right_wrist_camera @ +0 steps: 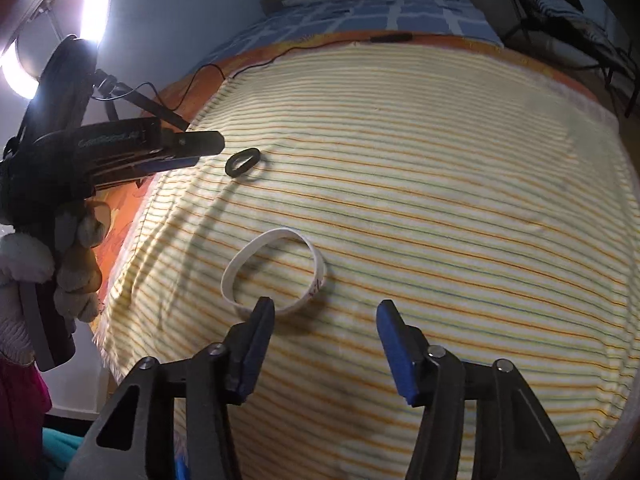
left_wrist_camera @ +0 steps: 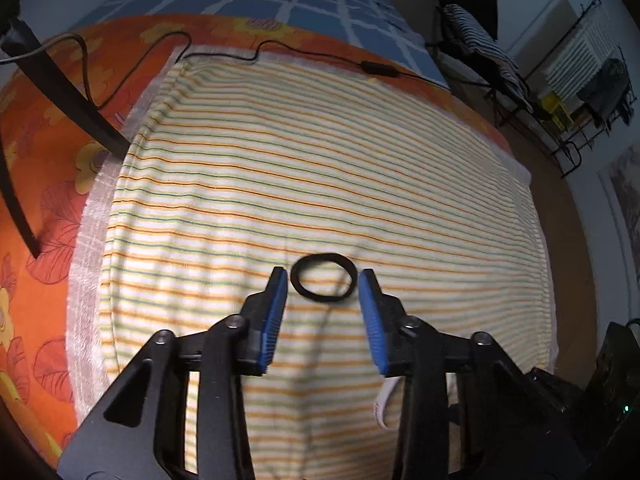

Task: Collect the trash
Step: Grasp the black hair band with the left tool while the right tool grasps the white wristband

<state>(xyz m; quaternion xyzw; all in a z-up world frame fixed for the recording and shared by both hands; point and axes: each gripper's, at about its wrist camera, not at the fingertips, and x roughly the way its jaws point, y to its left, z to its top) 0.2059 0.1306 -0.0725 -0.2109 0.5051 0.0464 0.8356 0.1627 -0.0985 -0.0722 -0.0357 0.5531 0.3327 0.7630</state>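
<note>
A black ring band [left_wrist_camera: 323, 278] lies on a yellow striped towel [left_wrist_camera: 320, 160]. My left gripper [left_wrist_camera: 323, 280] is open, its blue fingertips either side of the ring, just above it. In the right wrist view the black ring [right_wrist_camera: 243, 162] lies just ahead of the left gripper [right_wrist_camera: 208, 152], held in a gloved hand. A white wristband [right_wrist_camera: 276, 276] lies on the towel [right_wrist_camera: 440, 200]. My right gripper [right_wrist_camera: 326, 308] is open and empty, its left fingertip over the wristband's near edge.
The towel covers an orange flowered sheet [left_wrist_camera: 36, 220] on a bed. A black cable [left_wrist_camera: 280, 54] runs along the towel's far edge. A blue checked blanket [left_wrist_camera: 280, 0] lies beyond. A wire rack [left_wrist_camera: 580, 92] stands right. A ring lamp [right_wrist_camera: 60, 28] shines left.
</note>
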